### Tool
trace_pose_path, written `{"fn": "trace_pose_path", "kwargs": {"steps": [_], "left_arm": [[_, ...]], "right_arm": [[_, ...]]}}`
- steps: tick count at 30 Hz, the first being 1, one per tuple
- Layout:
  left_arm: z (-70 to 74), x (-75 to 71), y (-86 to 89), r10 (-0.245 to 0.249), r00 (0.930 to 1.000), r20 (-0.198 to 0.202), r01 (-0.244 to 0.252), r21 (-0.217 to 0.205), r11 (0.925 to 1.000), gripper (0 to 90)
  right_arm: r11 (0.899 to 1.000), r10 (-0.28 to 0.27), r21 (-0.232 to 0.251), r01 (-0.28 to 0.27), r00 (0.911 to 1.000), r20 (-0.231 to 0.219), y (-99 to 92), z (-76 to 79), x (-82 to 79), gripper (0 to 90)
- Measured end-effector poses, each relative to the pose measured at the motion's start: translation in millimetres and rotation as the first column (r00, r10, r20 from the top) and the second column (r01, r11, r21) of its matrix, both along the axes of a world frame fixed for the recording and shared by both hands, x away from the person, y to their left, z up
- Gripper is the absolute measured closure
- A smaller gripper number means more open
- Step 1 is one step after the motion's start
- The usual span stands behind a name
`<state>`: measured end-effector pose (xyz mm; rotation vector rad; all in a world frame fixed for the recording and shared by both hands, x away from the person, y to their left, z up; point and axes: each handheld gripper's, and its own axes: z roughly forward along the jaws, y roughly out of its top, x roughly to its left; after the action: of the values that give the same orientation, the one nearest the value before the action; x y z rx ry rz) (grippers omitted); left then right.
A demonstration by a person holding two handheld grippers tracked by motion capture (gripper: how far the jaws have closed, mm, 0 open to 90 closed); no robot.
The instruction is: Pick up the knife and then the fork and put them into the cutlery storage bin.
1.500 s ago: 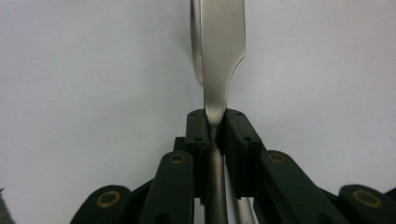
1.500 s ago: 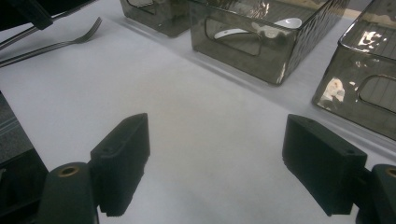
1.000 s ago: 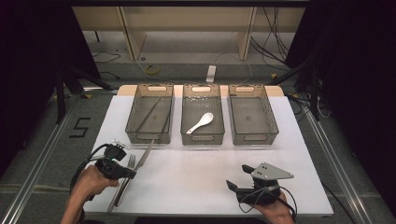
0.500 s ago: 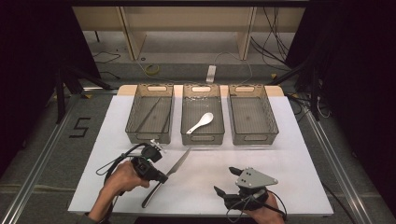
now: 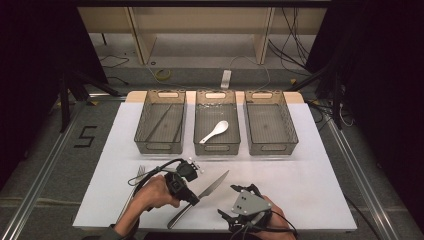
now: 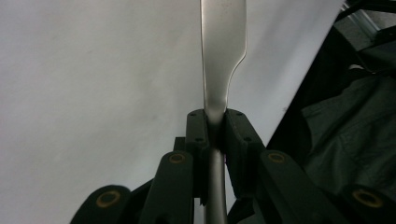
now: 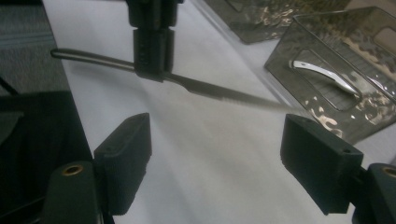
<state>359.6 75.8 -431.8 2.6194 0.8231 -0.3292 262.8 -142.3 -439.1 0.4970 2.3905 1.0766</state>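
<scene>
My left gripper [image 5: 192,199] is shut on a silver table knife [image 5: 214,183] near where handle meets blade, just above the white table near its front edge. In the left gripper view the pads [image 6: 197,128] clamp the knife [image 6: 223,42], whose blade runs straight ahead. My right gripper [image 5: 235,202], under its grey plate, sits just right of the knife and stands open. In the right gripper view, between and beyond its wide-apart jaws [image 7: 219,158], the left gripper [image 7: 152,46] holds the knife [image 7: 224,95] level.
Three clear bins stand in a row at the back: the left bin [image 5: 142,127] holds thin sticks, the middle bin [image 5: 199,131] a white spoon [image 5: 215,131], the right bin [image 5: 290,127] nothing. A fork [image 5: 137,175] lies left of my left hand.
My left gripper has carried the knife rightwards from the table's left side toward the middle, leaving the fork behind. My right gripper has shifted slightly left toward it.
</scene>
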Motion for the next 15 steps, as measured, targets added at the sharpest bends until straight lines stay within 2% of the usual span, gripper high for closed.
{"fn": "trace_pose_path", "kwargs": {"steps": [3,6,10,12,13,15], "left_arm": [[0.0,-2.3,-10.6,-0.023,0.9997,0.0,0.023,0.007,0.9997,80.1],[0.5,-3.9,-19.5,-0.051,0.9987,-0.003,0.051,0.01,0.9987,80.1],[0.5,-7.2,-29.3,-0.09,0.9959,-0.007,0.09,0.021,0.9957,80.1],[-0.3,-8.9,-32.4,-0.102,0.9948,-0.007,0.102,0.028,0.9944,80.1],[-0.5,-9.5,-33.6,-0.108,0.9941,-0.006,0.108,0.035,0.9935,80.1],[-0.7,-10.9,-35.8,-0.11,0.994,-0.002,0.11,0.042,0.9931,80.1]], "right_arm": [[0.997,0.036,-0.064,-0.033,0.9981,0.05,6.0,-3.4,-0.8,27.2],[0.99,0.074,-0.129,-0.062,0.9931,0.091,11.7,-6.2,-1.0,27.6],[0.974,0.119,-0.211,-0.086,0.9813,0.151,18.7,-12.3,-1.5,32.0],[0.966,0.128,-0.243,-0.088,0.9797,0.154,21.9,-15.2,-2.3,32.2],[0.957,0.14,-0.273,-0.096,0.9789,0.148,22.7,-15.9,-2.7,33.1],[0.95,0.143,-0.3,-0.087,0.9747,0.172,24.5,-19.3,-3.9,34.9]]}}
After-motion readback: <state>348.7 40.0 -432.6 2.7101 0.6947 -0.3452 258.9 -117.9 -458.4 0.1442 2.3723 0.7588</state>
